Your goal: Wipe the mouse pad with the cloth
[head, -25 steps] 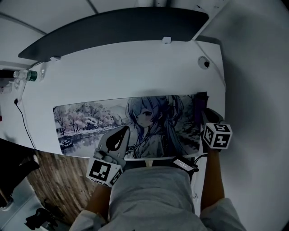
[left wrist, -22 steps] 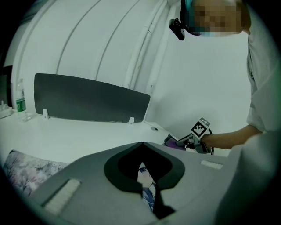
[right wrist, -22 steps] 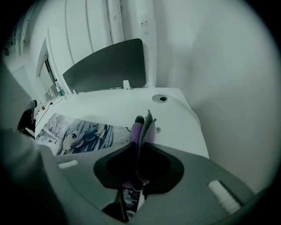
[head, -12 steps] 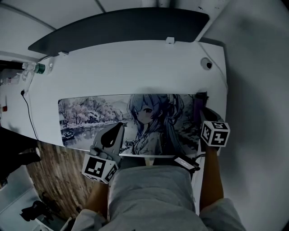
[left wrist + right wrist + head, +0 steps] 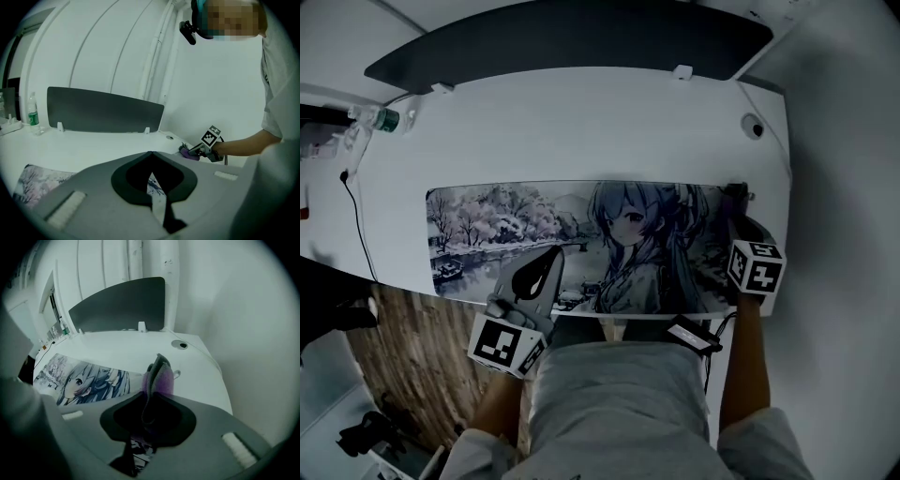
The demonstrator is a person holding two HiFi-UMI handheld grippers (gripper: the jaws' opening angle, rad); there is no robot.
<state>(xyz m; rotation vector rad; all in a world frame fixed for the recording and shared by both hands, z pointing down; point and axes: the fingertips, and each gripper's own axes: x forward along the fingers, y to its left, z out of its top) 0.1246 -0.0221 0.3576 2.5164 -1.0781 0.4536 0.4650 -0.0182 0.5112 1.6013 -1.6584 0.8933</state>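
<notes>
No text can be read; the mouse pad [image 5: 487,234] bears only a picture; the bottle [image 5: 382,119] at ten o'clock has a label too small to read.

head view: above the near edge of the desk [image 5: 581,131], steeply down, whole mouse pad [image 5: 516,234] framed | left gripper view: low at pad's near left, faces far-right, reaches the right gripper [image 5: 194,151] | right gripper view: low at pad's right end, faces far-left, cloth [image 5: 159,378] close up | shared: pad, dark panel [image 5: 562,42]
</notes>
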